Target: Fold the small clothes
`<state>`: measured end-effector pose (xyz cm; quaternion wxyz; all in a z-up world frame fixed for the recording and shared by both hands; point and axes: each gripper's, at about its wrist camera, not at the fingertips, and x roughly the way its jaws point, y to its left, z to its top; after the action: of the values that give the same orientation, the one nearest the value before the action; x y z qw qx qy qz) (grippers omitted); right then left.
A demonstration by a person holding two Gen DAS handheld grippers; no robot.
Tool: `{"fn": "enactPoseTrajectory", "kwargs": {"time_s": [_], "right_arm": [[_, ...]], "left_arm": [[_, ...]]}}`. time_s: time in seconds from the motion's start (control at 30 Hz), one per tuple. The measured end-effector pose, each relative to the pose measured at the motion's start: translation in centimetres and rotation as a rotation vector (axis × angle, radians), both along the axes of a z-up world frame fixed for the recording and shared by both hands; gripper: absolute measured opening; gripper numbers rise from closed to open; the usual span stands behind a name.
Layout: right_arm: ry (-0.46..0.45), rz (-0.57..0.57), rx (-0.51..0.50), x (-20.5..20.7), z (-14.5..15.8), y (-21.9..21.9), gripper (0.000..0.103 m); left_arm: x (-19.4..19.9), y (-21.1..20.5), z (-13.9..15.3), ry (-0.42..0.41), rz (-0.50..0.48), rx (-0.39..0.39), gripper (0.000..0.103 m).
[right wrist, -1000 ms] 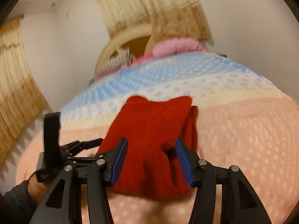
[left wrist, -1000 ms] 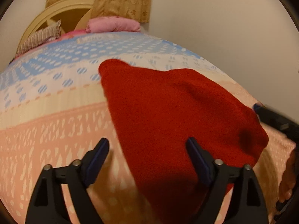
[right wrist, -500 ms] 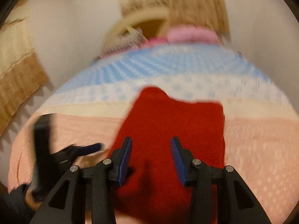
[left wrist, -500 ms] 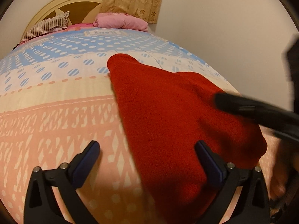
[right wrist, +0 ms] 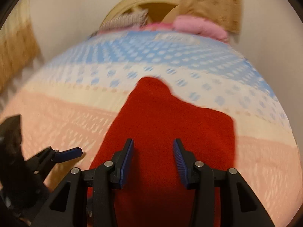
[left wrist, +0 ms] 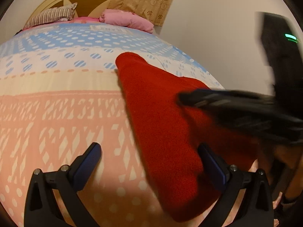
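Right wrist view: fuzzy red garment (right wrist: pixel 170 124) is lying folded on the bedspread (right wrist: pixel 265 160); right gripper (right wrist: pixel 153 161) and left gripper (left wrist: pixel 149 165) are both gaping, holding nothing.

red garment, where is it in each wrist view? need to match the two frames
Left wrist: the red garment runs from centre to lower right, lying flat on the bedspread, partly behind the blurred right gripper.
Right wrist: red garment sits centre to bottom, beyond the open gripper's fingers.
Shared landmark: the pink pillow at the head of the bed, top centre in the left view, upper right in the right view.
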<state>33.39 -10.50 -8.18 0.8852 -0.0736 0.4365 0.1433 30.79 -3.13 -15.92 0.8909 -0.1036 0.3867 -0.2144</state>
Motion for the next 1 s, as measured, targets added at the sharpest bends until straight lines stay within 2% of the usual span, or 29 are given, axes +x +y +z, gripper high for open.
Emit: {"fn": "enactPoseTrajectory", "kwargs": {"time_s": [0.03,0.07,0.1,0.2,0.3,0.37,0.4,0.43,0.5,0.6,0.73,0.8,0.87,0.97,1.0], "right_arm": [[0.069,0.018,-0.012,1.0,-1.5,0.6,0.045],[0.088,0.019,-0.026,1.5,-2.6,0.7,0.051],[0.056,0.018,-0.003,1.8,-2.7,0.5,0.052],[0.077,0.004,0.142,1.5,-1.7,-1.7,0.052],[0.0,-0.006,0.214,0.2,-0.8,-4.4,0.052],[0.016,-0.06,0.253,0.3,-1.2,-7.3,0.052],[0.06,-0.077,0.314,0.7,-1.9,-8.9,0.052],[0.086,-0.079,0.36,1.0,-2.5,-9.9,0.052],[0.075,-0.052,0.416,0.7,-2.9,-10.8,0.052],[0.053,-0.027,0.448,-0.1,-2.9,-11.3,0.052],[-0.001,-0.047,0.56,-0.9,-2.2,-13.4,0.053],[-0.034,-0.111,0.586,-0.5,-2.1,-15.2,0.056],[-0.01,-0.165,0.595,0.7,-2.6,-16.5,0.056],[0.043,-0.229,0.501,2.6,-3.9,-16.9,0.056],[0.054,-0.228,0.504,3.0,-4.2,-16.9,0.056]], "left_arm": [[-0.1,0.1,0.0,0.002,0.009,0.001,0.103],[-0.1,0.2,-0.1,0.007,0.016,-0.005,0.103],[0.0,0.5,-0.2,0.016,0.016,-0.022,0.103],[-0.1,1.2,-0.2,0.023,0.02,-0.065,0.103],[-0.5,1.4,0.3,-0.008,0.053,-0.069,0.103],[-0.5,1.3,1.1,-0.025,0.092,-0.07,0.103],[-0.5,1.2,1.4,-0.034,0.092,-0.073,0.103],[-0.3,0.7,1.6,-0.036,0.071,-0.062,0.103],[0.4,-1.0,1.5,-0.012,0.029,0.003,0.103],[1.3,-2.4,0.6,0.013,0.005,0.073,0.103],[1.6,-1.8,-0.5,0.055,-0.001,0.029,0.103],[1.5,-1.9,-0.5,0.051,0.001,0.033,0.103],[1.4,-2.3,-0.4,0.043,0.003,0.05,0.103],[1.4,-2.3,-0.4,0.042,0.004,0.047,0.103],[1.4,-2.2,-0.5,0.041,0.004,0.043,0.103]]}}
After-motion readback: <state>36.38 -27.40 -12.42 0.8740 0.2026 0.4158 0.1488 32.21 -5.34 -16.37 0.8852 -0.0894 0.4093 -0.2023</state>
